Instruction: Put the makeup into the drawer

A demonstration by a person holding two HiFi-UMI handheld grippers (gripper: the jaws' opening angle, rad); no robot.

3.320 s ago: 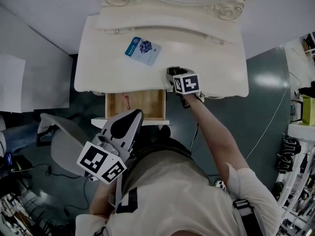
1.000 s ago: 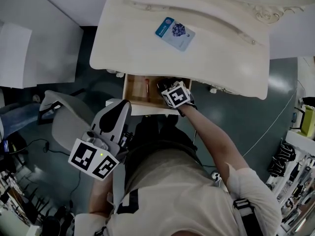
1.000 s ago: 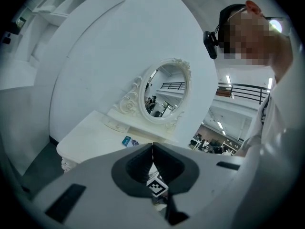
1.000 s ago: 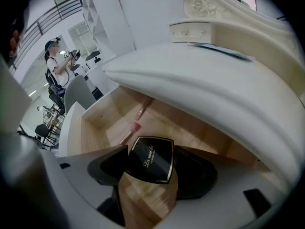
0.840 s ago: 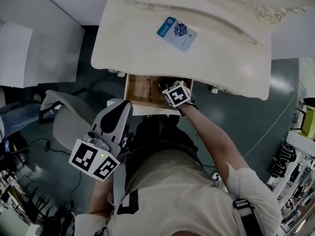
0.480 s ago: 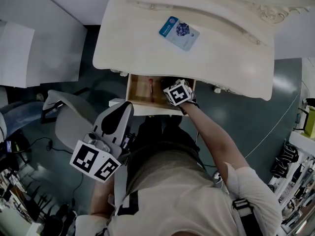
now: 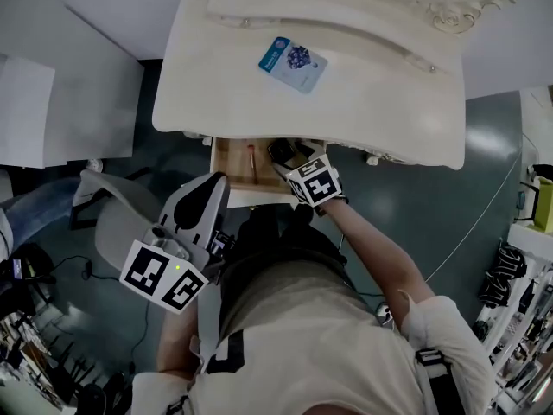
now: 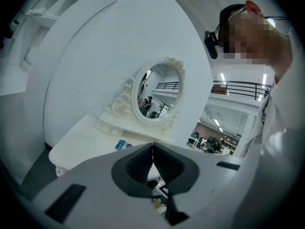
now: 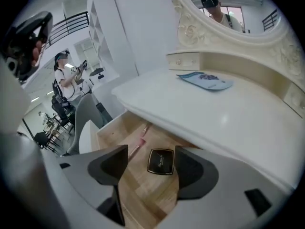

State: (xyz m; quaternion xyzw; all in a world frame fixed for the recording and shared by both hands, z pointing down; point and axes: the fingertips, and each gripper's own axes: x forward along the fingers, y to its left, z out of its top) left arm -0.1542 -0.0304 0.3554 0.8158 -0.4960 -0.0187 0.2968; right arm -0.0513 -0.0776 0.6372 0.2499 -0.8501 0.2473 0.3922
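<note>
Right gripper (image 9: 151,165): jaws wide apart, holding nothing, above the open drawer (image 9: 110,128).
Compact (image 9: 160,161): one, black, flat on the drawer floor.
Pink stick (image 9: 136,144): one, left of the compact.
Left gripper (image 8: 152,163): jaws closed together, empty, beside the chair (image 7: 117,223).
Packet (image 7: 293,62): one, blue, far on the table (image 7: 371,102).
In the way: table edge overhangs the drawer's far end.

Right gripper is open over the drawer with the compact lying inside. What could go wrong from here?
1. The right gripper straddles the black compact with its jaws apart, close to the vanity top's overhanging edge. Pulling out of the drawer at an angle might nudge the compact or clip that edge.
2. A blue packet lies on the vanity top. If it counts as makeup, closing the drawer now would leave it out.
</note>
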